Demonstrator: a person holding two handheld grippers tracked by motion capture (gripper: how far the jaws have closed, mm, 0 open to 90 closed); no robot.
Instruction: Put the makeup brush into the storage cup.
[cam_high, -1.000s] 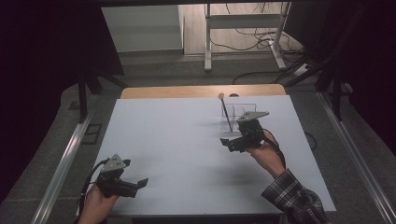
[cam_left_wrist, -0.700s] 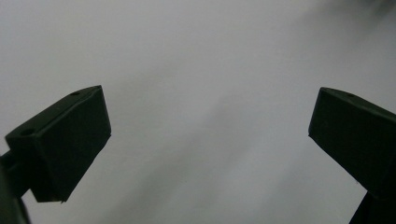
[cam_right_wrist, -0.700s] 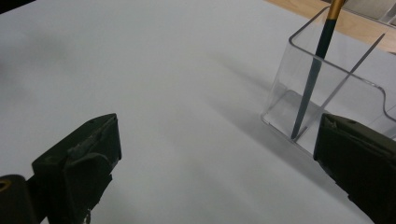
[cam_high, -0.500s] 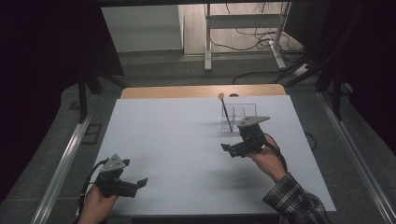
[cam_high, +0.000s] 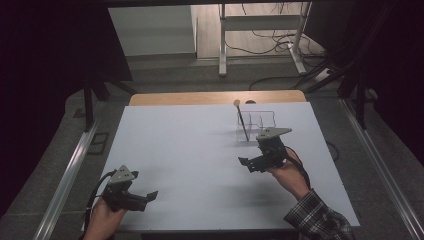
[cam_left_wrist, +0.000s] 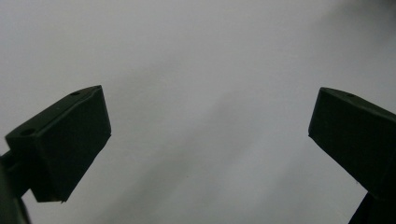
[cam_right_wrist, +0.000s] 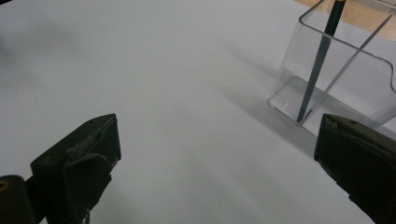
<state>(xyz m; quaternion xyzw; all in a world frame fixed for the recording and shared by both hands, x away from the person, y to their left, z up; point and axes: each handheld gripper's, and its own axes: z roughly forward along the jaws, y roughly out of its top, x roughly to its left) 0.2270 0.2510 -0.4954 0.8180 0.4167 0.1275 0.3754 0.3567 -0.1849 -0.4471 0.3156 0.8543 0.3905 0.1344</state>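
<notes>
right gripper (cam_high: 248, 165): jaws wide apart, empty, above the table (cam_high: 190, 150) | pencil (cam_high: 242, 123): leaning in clear holder (cam_high: 257, 127), just beyond it | left gripper (cam_high: 150, 196): jaws wide, empty, near front edge

Two hands enter from the bottom edge of the high view, each holding a black two-jaw gripper with a grey three-cornered plate on top. The left gripper (cam_high: 148, 196) sits low at the near left, gripped by a bare left hand (cam_high: 102, 217), its jaws pointing right and spread wide apart, nothing between them. The right gripper (cam_high: 247, 165) is further forward, held by the right hand (cam_high: 285, 172) with a plaid sleeve (cam_high: 317, 220) on the forearm. Its jaws point left, also spread wide and empty.
</notes>
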